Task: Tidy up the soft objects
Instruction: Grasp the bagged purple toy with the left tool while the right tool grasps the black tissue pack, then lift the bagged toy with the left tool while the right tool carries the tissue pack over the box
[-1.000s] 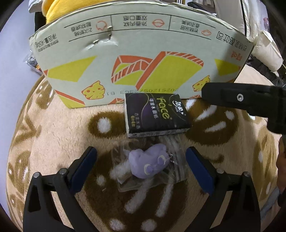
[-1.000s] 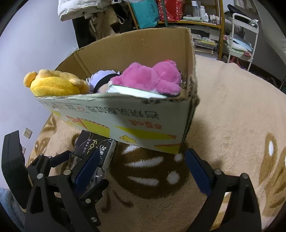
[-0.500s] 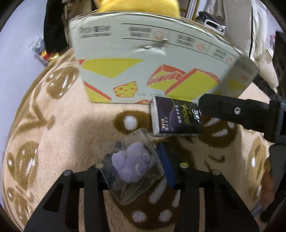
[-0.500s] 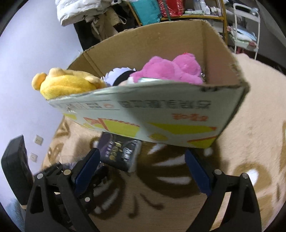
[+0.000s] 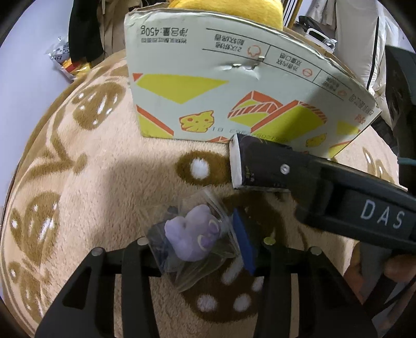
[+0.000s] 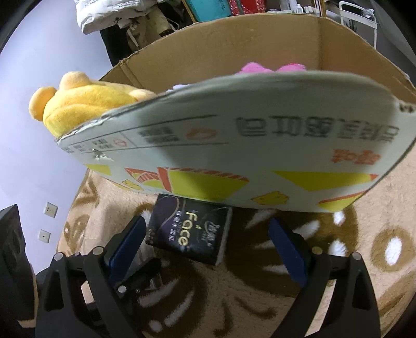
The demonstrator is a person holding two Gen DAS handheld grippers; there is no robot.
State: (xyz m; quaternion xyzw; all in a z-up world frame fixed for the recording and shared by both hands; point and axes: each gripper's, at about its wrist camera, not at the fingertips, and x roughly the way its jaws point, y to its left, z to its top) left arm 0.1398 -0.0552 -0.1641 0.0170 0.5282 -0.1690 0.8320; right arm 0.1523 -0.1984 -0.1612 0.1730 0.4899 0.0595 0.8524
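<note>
A small purple plush toy in a clear plastic bag (image 5: 192, 239) sits between the pads of my left gripper (image 5: 197, 244), just above the rug; the pads press the bag while the jaws are opening slightly. A dark tissue pack (image 6: 189, 234) lies on the rug against the cardboard box (image 6: 260, 145). My right gripper (image 6: 208, 249) is open, its blue pads on either side of the pack without touching it. In the left wrist view one of its fingers (image 5: 286, 169) covers part of the tissue pack (image 5: 239, 166). A yellow plush (image 6: 85, 104) and a pink plush (image 6: 270, 69) lie in the box.
The beige rug (image 5: 104, 182) with brown patterns covers the floor. The cardboard box (image 5: 234, 85) stands close in front of both grippers. Shelves and bags of clutter (image 6: 215, 10) stand behind it, with a white wall (image 6: 39, 65) on the left.
My left gripper closed on the bagged purple plush and raised it a little. My right gripper moved in over the tissue pack, which now lies between its open fingers.
</note>
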